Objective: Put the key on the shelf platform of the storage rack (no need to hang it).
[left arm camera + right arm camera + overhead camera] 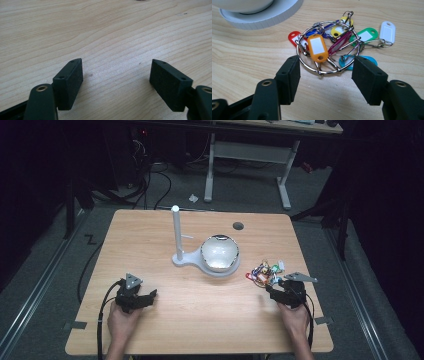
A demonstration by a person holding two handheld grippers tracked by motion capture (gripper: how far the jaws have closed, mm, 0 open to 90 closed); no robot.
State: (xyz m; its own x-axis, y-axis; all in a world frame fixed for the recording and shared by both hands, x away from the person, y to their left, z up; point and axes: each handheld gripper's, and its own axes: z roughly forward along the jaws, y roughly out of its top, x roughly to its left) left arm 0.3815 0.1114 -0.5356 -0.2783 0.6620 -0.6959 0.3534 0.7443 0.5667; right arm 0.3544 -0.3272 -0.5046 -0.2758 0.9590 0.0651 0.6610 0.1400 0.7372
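Lying beside the seemingly empty bowl point(220, 252), the key ring point(329, 47) faces the right gripper's point(325, 72) open, empty fingers.

The high view looks forward and down over the whole table point(200, 320). The left gripper view sits close above bare wood. The right gripper view faces the key ring point(328, 47) closely, sharing it point(262, 273) with the high view.
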